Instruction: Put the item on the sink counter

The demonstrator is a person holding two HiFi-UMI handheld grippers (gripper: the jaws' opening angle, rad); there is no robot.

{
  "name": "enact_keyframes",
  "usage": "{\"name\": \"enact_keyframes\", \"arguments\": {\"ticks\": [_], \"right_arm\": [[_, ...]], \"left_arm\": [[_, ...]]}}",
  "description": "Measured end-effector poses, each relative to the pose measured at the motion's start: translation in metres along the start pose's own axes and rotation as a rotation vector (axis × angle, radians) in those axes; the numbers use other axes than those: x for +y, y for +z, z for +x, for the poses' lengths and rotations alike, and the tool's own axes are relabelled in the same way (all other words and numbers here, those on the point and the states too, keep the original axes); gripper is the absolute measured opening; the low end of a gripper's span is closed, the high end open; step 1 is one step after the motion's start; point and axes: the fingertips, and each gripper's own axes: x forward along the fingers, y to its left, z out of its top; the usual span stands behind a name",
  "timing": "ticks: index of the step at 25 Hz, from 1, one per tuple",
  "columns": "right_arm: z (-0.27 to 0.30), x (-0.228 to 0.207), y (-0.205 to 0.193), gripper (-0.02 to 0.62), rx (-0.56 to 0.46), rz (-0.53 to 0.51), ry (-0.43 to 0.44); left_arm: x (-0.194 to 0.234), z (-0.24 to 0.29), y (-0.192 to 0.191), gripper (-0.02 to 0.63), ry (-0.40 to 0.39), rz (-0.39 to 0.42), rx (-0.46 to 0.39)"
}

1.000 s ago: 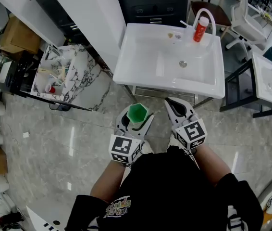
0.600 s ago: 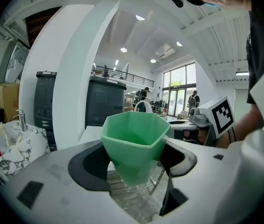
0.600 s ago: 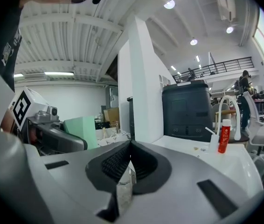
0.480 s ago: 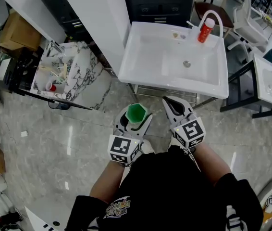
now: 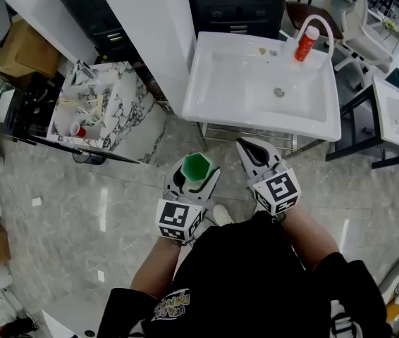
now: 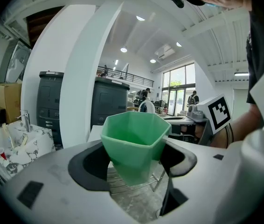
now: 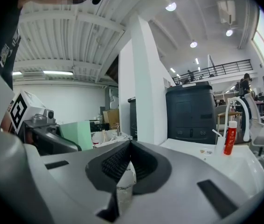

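Cup (image 5: 199, 163) in the grip, green and faceted, mouth up. The left gripper (image 5: 198, 169) has it pinched between both jaws, which stand apart by the cup's width. The left gripper view shows it plainly: cup (image 6: 134, 143) upright, the pads pressed on its two sides, its base hanging clear above the floor. That gripper (image 6: 134, 161) sits low in the head view, just ahead of the person's black shirt (image 5: 249, 280).

Over to the right gripper (image 5: 247, 148): jaws together, nothing between them. Its own view confirms it, the ribbed pads (image 7: 118, 160) meeting at the tips and the gripper (image 7: 128, 148) empty. It rides just beside the left one, both pointing toward the sink (image 5: 217, 108).

The sink is white and sits ahead of both grippers, across a strip of marble floor (image 5: 80, 210). A red bottle (image 5: 304, 42) stands on its back rim, also seen from the right gripper (image 7: 229, 138). The cup is not on the counter; it is over the floor, short of the sink's front edge. A cluttered marble-topped table (image 5: 125, 115) stands off to the left.
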Motion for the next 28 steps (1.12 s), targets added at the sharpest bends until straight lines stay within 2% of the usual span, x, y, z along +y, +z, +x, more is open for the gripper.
{"name": "enact_keyframes", "arguments": {"ticks": [11, 28], "right_arm": [[0.008, -0.011, 0.011, 0.054, -0.016, -0.001, -0.028], [0.022, -0.100, 0.019, 0.054, -0.028, 0.007, -0.031]], "left_arm": [[0.011, 0.002, 0.001, 0.311, 0.004, -0.017, -0.006], [0.001, 0.077, 0.021, 0.313, 0.017, -0.008, 0.014]]}}
